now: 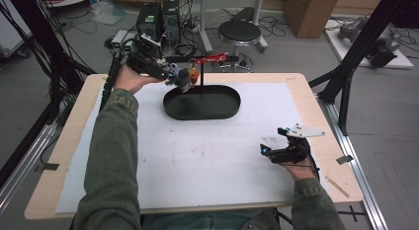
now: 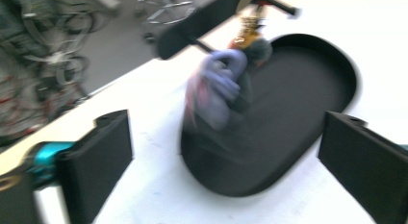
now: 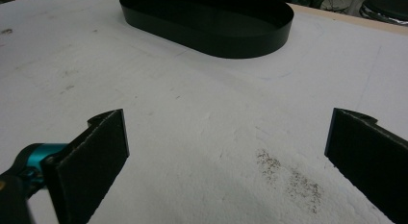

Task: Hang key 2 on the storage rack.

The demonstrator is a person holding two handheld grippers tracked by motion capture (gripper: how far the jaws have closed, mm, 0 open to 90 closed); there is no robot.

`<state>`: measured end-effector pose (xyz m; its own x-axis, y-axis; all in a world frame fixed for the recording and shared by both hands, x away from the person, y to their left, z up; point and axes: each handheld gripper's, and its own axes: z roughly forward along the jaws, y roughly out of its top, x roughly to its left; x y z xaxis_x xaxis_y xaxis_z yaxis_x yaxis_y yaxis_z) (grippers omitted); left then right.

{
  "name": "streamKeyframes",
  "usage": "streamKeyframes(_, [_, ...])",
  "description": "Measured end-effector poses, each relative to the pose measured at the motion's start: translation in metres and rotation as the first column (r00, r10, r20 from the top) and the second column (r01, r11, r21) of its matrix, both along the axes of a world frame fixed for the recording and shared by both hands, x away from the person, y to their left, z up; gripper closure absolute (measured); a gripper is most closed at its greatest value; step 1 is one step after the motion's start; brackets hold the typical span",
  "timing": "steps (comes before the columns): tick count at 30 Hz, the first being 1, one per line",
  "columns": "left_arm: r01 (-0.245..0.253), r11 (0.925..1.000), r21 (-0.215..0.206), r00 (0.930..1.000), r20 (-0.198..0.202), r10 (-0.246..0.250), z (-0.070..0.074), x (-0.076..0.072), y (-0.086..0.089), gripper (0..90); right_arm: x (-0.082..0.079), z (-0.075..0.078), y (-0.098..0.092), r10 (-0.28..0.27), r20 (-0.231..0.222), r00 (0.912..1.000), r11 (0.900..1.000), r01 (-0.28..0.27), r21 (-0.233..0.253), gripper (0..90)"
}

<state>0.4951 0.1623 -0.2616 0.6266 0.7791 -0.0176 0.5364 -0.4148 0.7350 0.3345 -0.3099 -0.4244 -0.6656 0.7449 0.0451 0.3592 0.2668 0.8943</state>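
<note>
A black oval tray [image 1: 225, 109] [image 2: 308, 89] [image 3: 211, 36] lies at the back middle of the white mat. At its back-left rim a small bundle [image 1: 182, 78] [image 2: 219, 87] in purple and grey, with an orange-gold bit on top, hangs blurred over the tray. It is below a black post with a red arm [image 1: 211, 58]; whether it hangs from the arm I cannot tell. My left gripper [image 1: 171, 74] [image 2: 231, 161] is just left of the bundle, jaws wide open and holding nothing. My right gripper [image 1: 272, 141] [image 3: 231, 156] rests open on the mat at the right, well short of the tray.
The white mat [image 1: 197, 156] covers most of the wooden table [image 1: 74, 121]. Beyond the far edge stand a black stool [image 1: 239, 31], computer boxes [image 1: 158, 18] with cables, and a cardboard box [image 1: 309, 10]. Black frame bars [image 1: 353, 57] rise at both sides.
</note>
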Motion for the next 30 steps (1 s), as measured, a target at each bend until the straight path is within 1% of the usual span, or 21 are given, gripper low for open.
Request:
streamKeyframes(1, [0.013,0.9999,-0.012,0.9999,-0.005,-0.013,0.000,-0.001,0.000,1.7,0.000,0.000,0.000,-0.001,0.003,1.0000,1.000,0.001,-0.003,0.4])
streamKeyframes(2, [0.009,0.9999,-0.007,0.9999,-0.007,-0.009,0.000,-0.003,0.000,1.7,0.000,0.000,0.000,-0.001,0.003,1.0000,1.000,0.001,-0.003,0.4])
streamKeyframes(3, [0.014,0.9999,0.002,0.9999,-0.003,-0.014,0.000,-0.005,0.001,1.7,0.000,0.000,0.000,0.000,0.001,1.0000,1.000,0.000,0.000,0.4])
streamKeyframes(4, [0.016,0.9999,0.000,0.9999,0.000,-0.016,0.000,-0.007,0.001,1.7,-0.001,0.000,0.000,-0.003,-0.003,1.0000,1.000,0.003,0.002,0.4])
streamKeyframes(7, [0.034,0.9993,-0.015,0.9994,0.008,-0.034,-0.003,-0.014,0.002,1.7,0.000,0.000,0.000,-0.001,0.002,1.0000,1.000,0.001,0.000,0.4])
streamKeyframes(9, [0.042,0.9991,-0.003,0.9991,0.010,-0.042,-0.007,-0.018,0.003,1.7,0.000,0.000,0.000,0.000,-0.001,1.0000,1.000,0.000,0.000,0.4])
streamKeyframes(12, [0.041,0.9991,-0.011,0.9991,0.003,-0.041,-0.015,-0.023,0.008,1.7,0.000,0.000,0.000,0.001,-0.001,1.0000,1.000,-0.001,-0.005,0.4])
streamKeyframes(14, [0.034,0.9993,-0.013,0.9994,-0.001,-0.034,-0.020,-0.025,0.011,1.7,0.001,0.000,0.000,-0.001,-0.002,1.0000,1.000,0.001,-0.004,0.4])
streamKeyframes(18, [0.034,0.9993,-0.016,0.9993,-0.014,-0.034,-0.031,-0.028,0.016,1.7,0.001,-0.001,0.000,-0.003,-0.005,1.0000,1.000,0.003,-0.008,0.4])
streamKeyframes(20, [0.031,0.9991,-0.030,0.9993,-0.018,-0.032,-0.036,-0.030,0.018,1.7,0.001,-0.001,0.000,-0.004,-0.005,1.0000,1.000,0.004,-0.007,0.4])
streamKeyframes(23, [0.035,0.9990,-0.028,0.9991,-0.024,-0.036,-0.042,-0.034,0.021,1.7,0.000,-0.001,0.000,-0.006,-0.011,0.9999,1.000,0.006,-0.008,0.4])
streamKeyframes(27, [0.026,0.9990,-0.036,0.9993,-0.026,-0.027,-0.048,-0.040,0.026,1.7,0.001,-0.001,0.000,-0.005,-0.010,0.9999,1.000,0.005,-0.013,0.4])
streamKeyframes(29, [0.030,0.9991,-0.031,0.9988,-0.038,-0.031,-0.049,-0.041,0.028,1.7,0.001,-0.001,0.000,-0.004,-0.010,0.9999,1.000,0.004,-0.015,0.4])
streamKeyframes(30, [0.032,0.9989,-0.034,0.9988,-0.037,-0.033,-0.049,-0.042,0.029,1.7,0.001,-0.001,0.001,-0.003,-0.012,0.9999,1.000,0.003,-0.016,0.4])
